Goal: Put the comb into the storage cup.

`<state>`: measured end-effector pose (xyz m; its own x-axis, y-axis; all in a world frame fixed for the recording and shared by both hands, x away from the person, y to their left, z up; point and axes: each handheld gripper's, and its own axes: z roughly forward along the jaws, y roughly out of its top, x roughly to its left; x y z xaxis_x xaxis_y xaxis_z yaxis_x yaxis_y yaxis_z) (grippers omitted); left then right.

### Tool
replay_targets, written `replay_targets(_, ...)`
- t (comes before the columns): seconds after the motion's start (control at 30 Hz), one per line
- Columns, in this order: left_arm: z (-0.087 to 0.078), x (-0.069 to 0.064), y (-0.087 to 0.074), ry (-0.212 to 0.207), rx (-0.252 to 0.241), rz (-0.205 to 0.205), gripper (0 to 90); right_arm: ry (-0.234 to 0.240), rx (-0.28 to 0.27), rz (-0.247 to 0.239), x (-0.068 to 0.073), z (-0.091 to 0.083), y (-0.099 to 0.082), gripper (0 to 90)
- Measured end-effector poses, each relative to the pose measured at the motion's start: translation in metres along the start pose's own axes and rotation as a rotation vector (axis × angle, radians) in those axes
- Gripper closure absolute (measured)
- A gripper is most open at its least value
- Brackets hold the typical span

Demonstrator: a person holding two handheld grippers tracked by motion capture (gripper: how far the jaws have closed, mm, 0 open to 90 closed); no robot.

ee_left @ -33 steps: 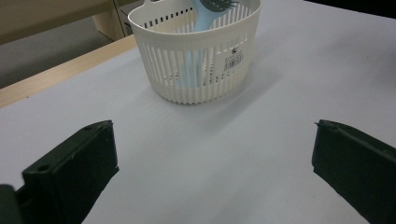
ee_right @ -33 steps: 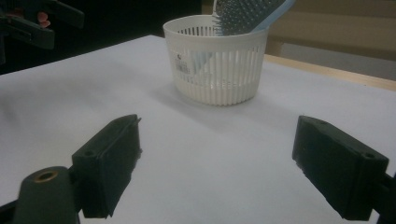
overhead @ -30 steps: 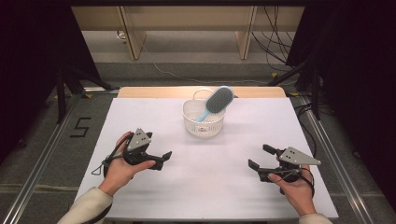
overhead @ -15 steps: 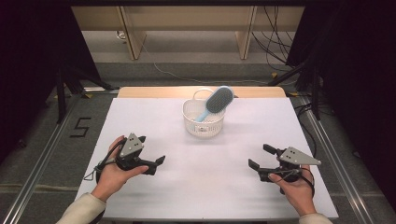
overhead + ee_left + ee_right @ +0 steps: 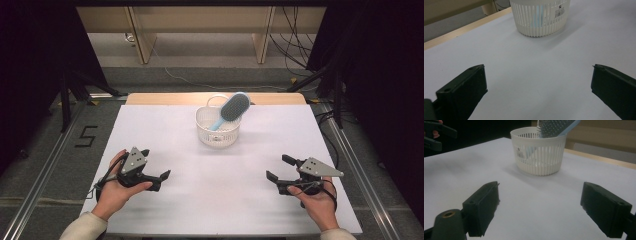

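A white slatted basket (image 5: 218, 131) is seen standing upright on the white table cover (image 5: 215, 200), toward its far edge and midway across it. A light blue hairbrush (image 5: 231, 108) is propped inside the basket, its handle down among the slats and its dark bristled head tilted out over the rim toward the right. A barcode label is carried on the basket's wall, as is shown in the left gripper view (image 5: 540, 17) and the right gripper view (image 5: 538, 151).

Well to the near left of the basket, the left gripper (image 5: 156, 179) is held with its jaws spread wide and nothing between them; only bare table cover is seen in the gap. It is gripped from behind by the left hand (image 5: 114, 187), the forearm coming in from the bottom edge, and the jaws are pointed to the right, low over the cover.

Well to the near right of the basket, the right gripper (image 5: 280, 169) is likewise spread wide and empty. It is held by the right hand (image 5: 316, 200), with the jaws pointed leftward and toward the basket.
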<state>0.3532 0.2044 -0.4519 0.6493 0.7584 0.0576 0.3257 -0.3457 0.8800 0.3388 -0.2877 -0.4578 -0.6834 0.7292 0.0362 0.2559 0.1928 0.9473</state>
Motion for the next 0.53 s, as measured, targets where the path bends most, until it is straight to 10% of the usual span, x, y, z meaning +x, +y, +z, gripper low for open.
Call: replay_targets(0.53,0.0034,-0.0042,-0.0043,-0.020,0.003,-0.045,0.0,-0.005,0.000,0.003,-0.0016,-0.0011,0.0000,15.9)
